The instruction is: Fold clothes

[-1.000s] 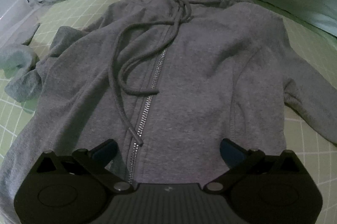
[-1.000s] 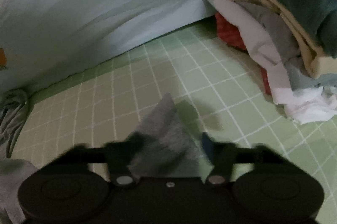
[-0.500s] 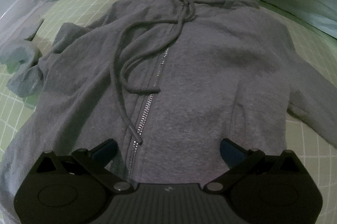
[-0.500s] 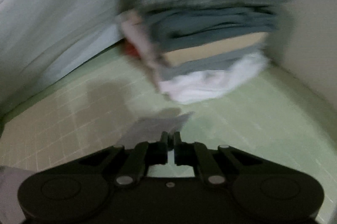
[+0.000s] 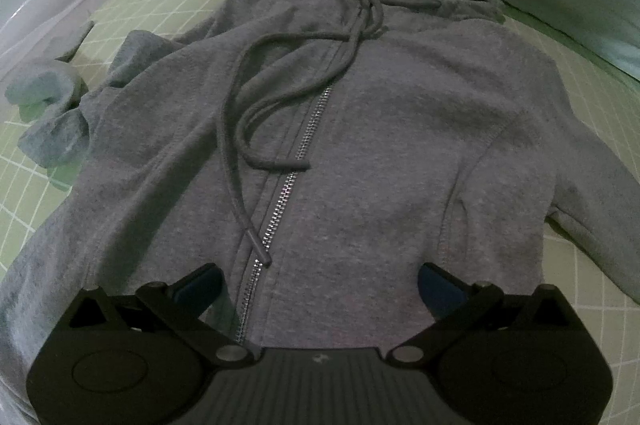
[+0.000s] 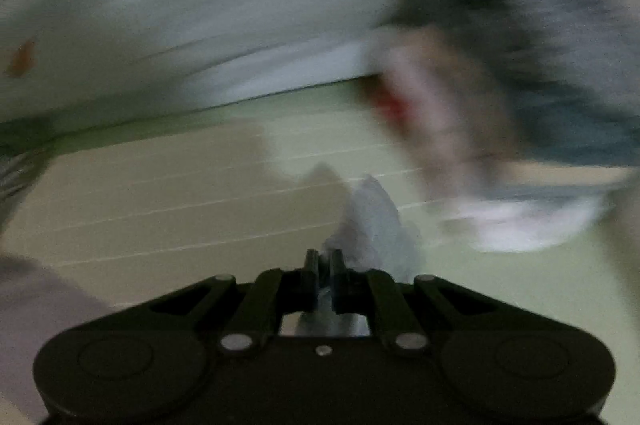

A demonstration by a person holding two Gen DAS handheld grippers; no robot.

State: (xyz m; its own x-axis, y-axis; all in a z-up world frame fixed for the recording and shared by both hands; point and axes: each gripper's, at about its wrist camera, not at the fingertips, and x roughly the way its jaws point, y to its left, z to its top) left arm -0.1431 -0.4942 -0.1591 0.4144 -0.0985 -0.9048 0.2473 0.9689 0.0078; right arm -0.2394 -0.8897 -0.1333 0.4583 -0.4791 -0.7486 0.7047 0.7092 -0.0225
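Jaws: right gripper (image 6: 325,267) pinches a grey sleeve cuff (image 6: 374,221); left gripper (image 5: 320,285) spread, empty, above the hem. Grey zip hoodie (image 5: 360,153), flat on green checked mat (image 5: 580,305): soft, light, limp; best taken at cuffs and hem corners.

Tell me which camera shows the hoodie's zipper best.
The left wrist view: the zipper runs in plain sight down the hoodie, spread flat, sharp. The right wrist view is blurred and shows no zipper, only grey cloth pinched in the right gripper.
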